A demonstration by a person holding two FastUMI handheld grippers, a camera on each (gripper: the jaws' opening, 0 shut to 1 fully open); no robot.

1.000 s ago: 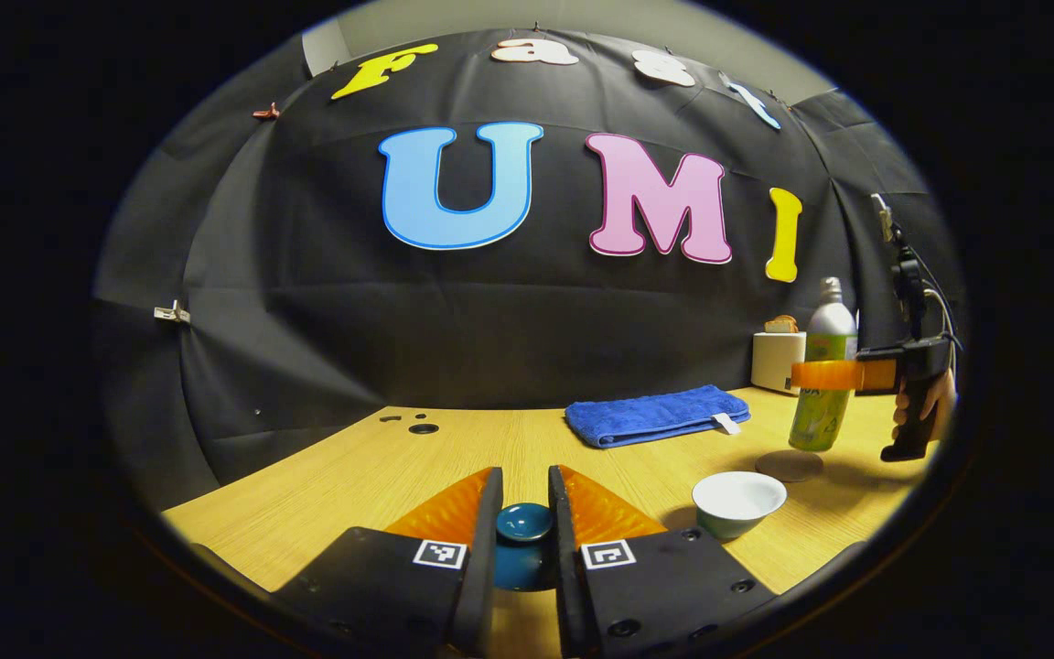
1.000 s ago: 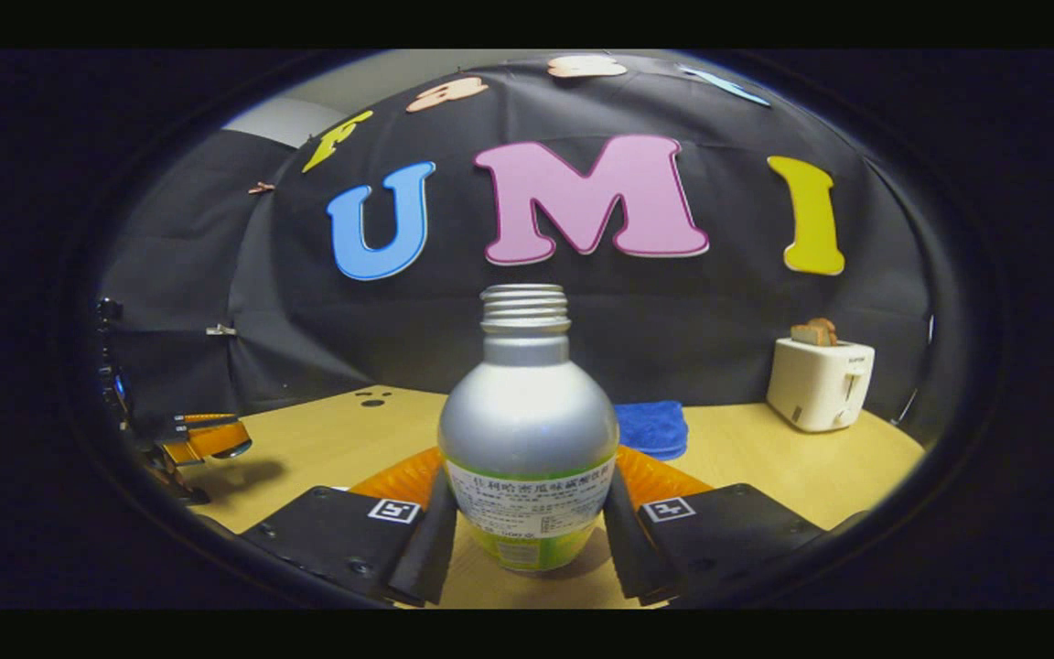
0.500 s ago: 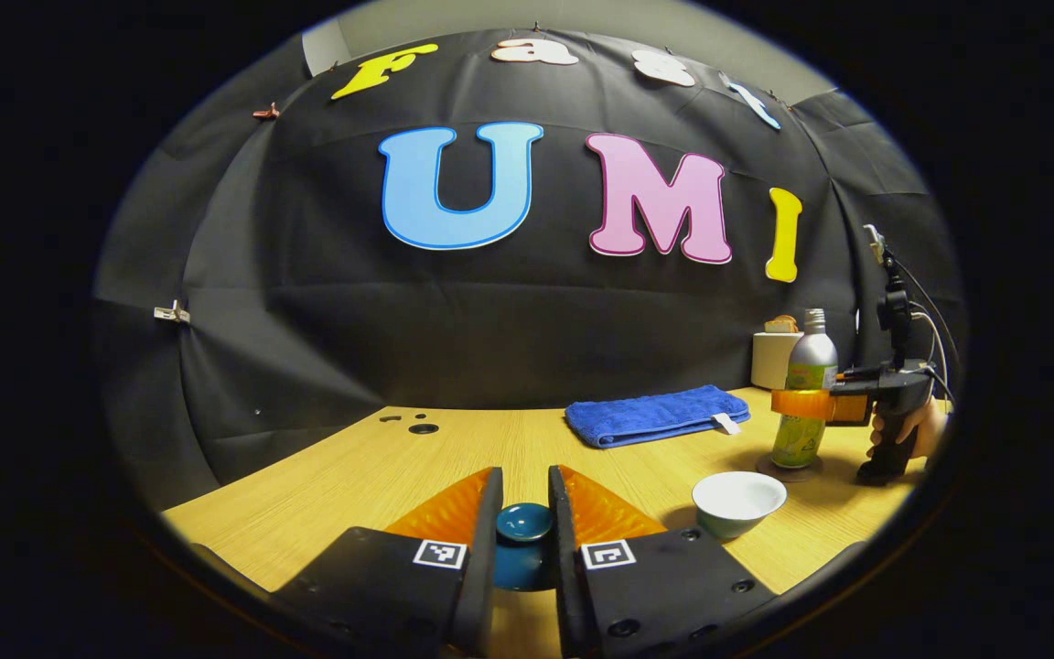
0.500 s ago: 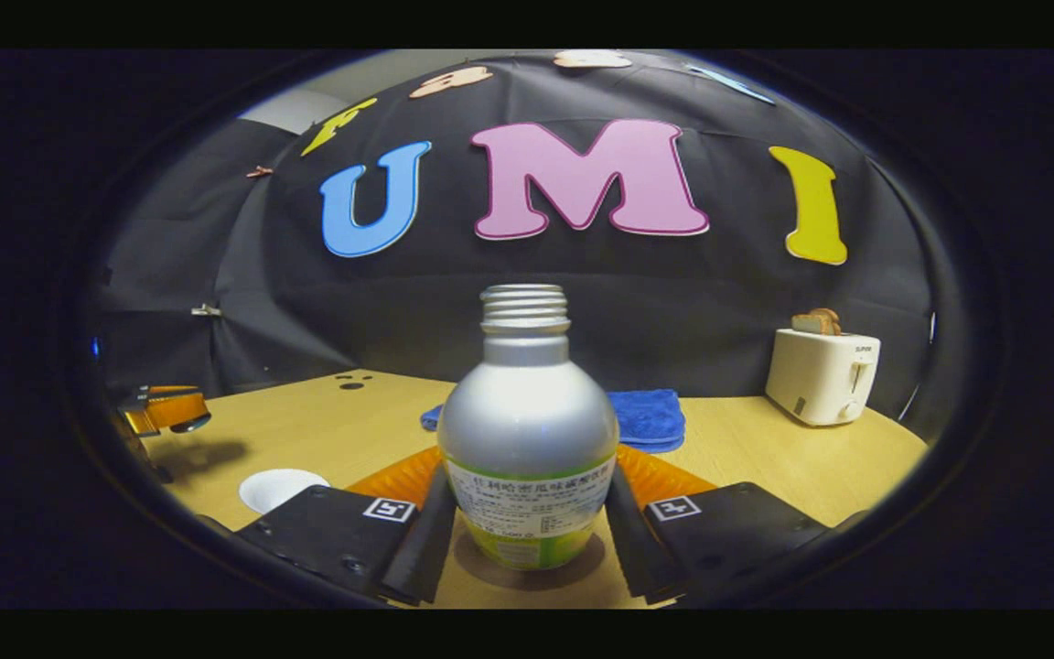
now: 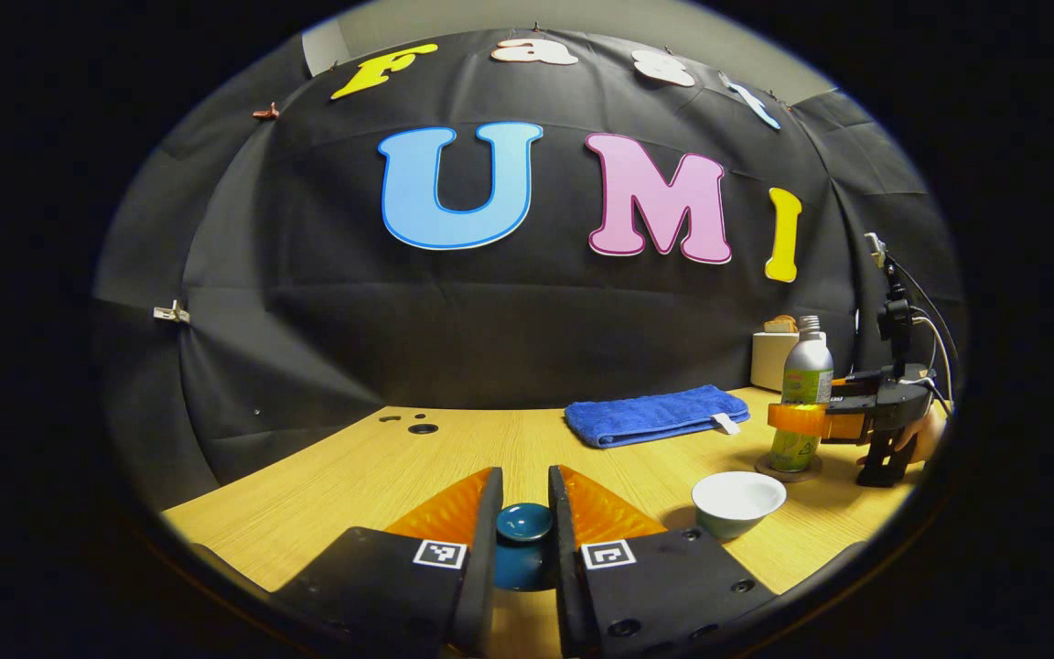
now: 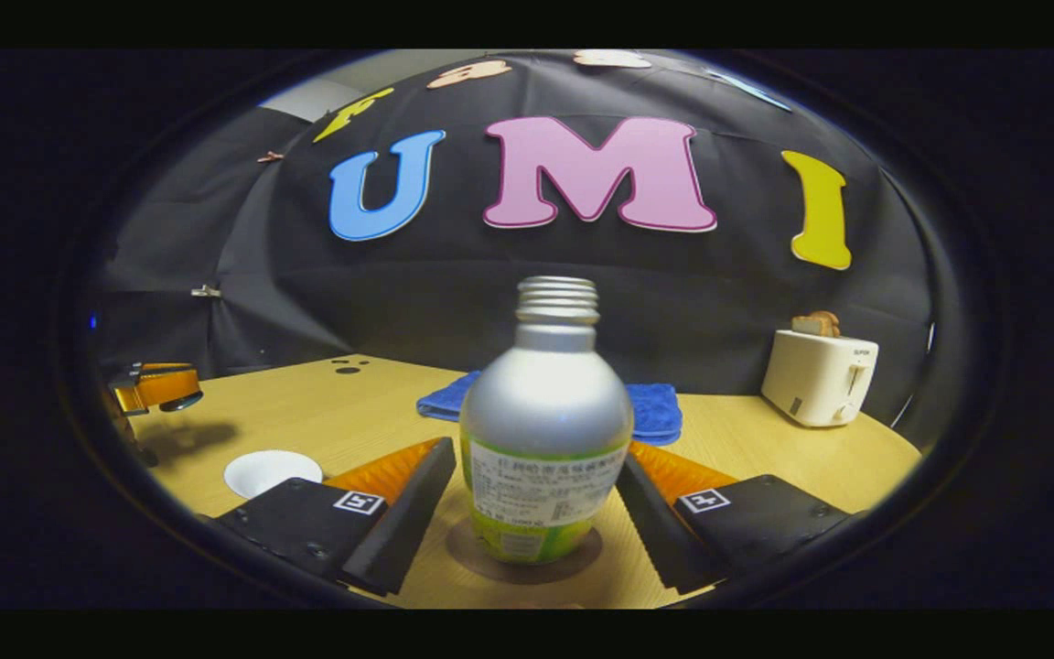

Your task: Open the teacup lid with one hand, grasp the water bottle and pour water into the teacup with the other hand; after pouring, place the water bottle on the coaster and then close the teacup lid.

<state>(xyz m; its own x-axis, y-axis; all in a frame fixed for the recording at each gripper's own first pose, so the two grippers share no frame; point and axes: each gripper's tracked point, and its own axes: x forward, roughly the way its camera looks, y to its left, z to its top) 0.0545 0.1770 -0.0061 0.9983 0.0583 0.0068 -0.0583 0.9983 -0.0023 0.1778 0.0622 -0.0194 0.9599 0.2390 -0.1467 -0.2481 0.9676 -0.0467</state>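
Left gripper view: left gripper pinching the teacup lid by its knob, held off the table. Open teacup sits front right, white inside; whether it holds water can't be told. Water bottle stands upright on the coaster further right, with the right gripper at its waist. Next step by my call is closing the cup: carry the lid level over the teacup, centre it on the rim, lower straight, release only once seated. Right gripper view: right gripper fingers spread, a clear gap either side of the water bottle, so it is released; back straight out so no finger clips it. This view shows that gap, the coaster under the base and the uncapped threaded neck. The left gripper view shows the lid grip and the cup rim from the side.
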